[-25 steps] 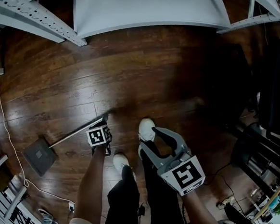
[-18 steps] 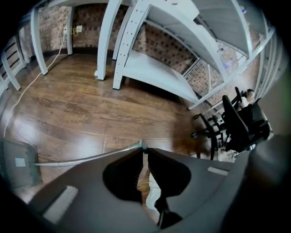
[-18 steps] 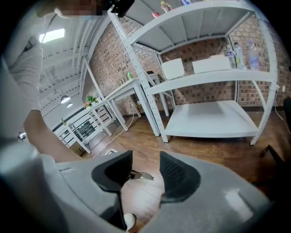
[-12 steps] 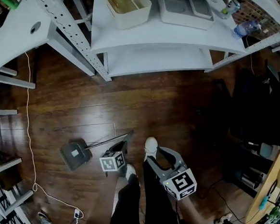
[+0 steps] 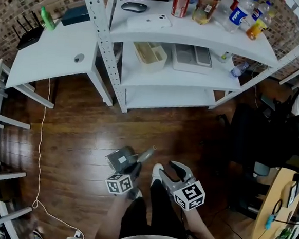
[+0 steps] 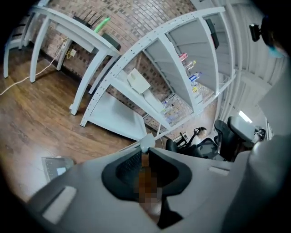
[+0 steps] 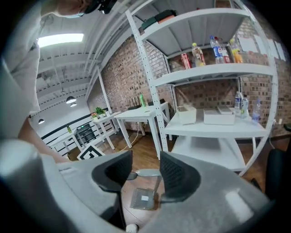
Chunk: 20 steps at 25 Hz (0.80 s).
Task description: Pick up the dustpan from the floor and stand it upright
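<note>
Since the earlier frame both grippers have risen. The dustpan (image 5: 118,159), which lay flat on the wooden floor (image 5: 76,136), has come up with the left gripper (image 5: 134,169).

Left gripper: fingers closed on the dustpan's thin handle, whose pale end projects just past the fingertips. The grey pan hangs tilted, below and to the left of that gripper, clear of the floor and near the person's white shoe (image 5: 157,170).

Right gripper (image 5: 175,168): fingers apart, nothing between them. It sits just right of the handle end, not touching it.

A white shelving rack (image 5: 197,37) and a white surface (image 5: 51,57) stand beyond, well apart from the dustpan.
</note>
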Tool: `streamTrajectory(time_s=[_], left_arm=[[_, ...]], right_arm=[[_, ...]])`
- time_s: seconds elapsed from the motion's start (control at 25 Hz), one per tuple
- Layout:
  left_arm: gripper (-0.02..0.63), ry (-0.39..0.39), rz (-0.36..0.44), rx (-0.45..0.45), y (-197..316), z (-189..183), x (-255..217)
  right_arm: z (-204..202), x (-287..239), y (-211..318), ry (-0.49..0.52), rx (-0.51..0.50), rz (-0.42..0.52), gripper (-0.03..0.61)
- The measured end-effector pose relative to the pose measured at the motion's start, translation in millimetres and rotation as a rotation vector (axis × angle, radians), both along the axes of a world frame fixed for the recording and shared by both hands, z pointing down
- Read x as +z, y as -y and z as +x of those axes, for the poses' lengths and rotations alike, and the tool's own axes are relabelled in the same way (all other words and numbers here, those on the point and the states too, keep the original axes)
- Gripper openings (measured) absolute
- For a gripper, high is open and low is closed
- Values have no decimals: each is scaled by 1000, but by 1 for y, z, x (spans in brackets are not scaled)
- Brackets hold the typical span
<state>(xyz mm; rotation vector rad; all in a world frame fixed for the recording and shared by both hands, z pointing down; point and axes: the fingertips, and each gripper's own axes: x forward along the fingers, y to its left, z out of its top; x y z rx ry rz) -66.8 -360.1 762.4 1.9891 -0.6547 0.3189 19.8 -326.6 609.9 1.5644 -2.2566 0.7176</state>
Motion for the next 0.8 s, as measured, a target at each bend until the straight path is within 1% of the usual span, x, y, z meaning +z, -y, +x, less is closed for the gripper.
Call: streamTrajectory(time_s=[0.08, 0.24, 0.32, 0.36, 0.4, 0.44, 0.48, 0.52, 0.56, 0.6, 0.68, 0.8], left_arm=[[63, -9, -8, -12, -6, -15, -5], [74, -3, -14, -30, -17, -47, -3], [80, 8, -12, -56, -18, -61, -2], [82, 26, -6, -72, -18, -68, -2], [88, 55, 6, -88, -18, -75, -2], [54, 89, 24, -99, -17, -82, -2], [54, 118, 40, -105, -16, -88, -2], [64, 137, 53, -108, -16, -93, -3], [90, 148, 61, -115, -17, -99, -5], [106, 155, 67, -126, -19, -106, -9], [112, 153, 86, -161, -25, -119, -23], [138, 138, 151, -215, -39, -130, -56]], right_arm=[[-6, -12, -5, -12, -10, 8, 176], [-22, -26, -24, -16, -7, 15, 176], [-28, -32, -35, -9, -1, 23, 176], [-30, -36, -42, -6, 4, 30, 176], [-29, -40, -49, -5, 16, 38, 176], [-25, -43, -56, -4, 39, 44, 176], [-18, -47, -62, 0, 69, 48, 176], [-12, -51, -67, 7, 100, 51, 176], [-8, -57, -72, 13, 122, 56, 176], [-5, -64, -78, 16, 132, 63, 176], [-4, -81, -89, 10, 129, 85, 176], [-8, -105, -105, 18, 101, 129, 176]])
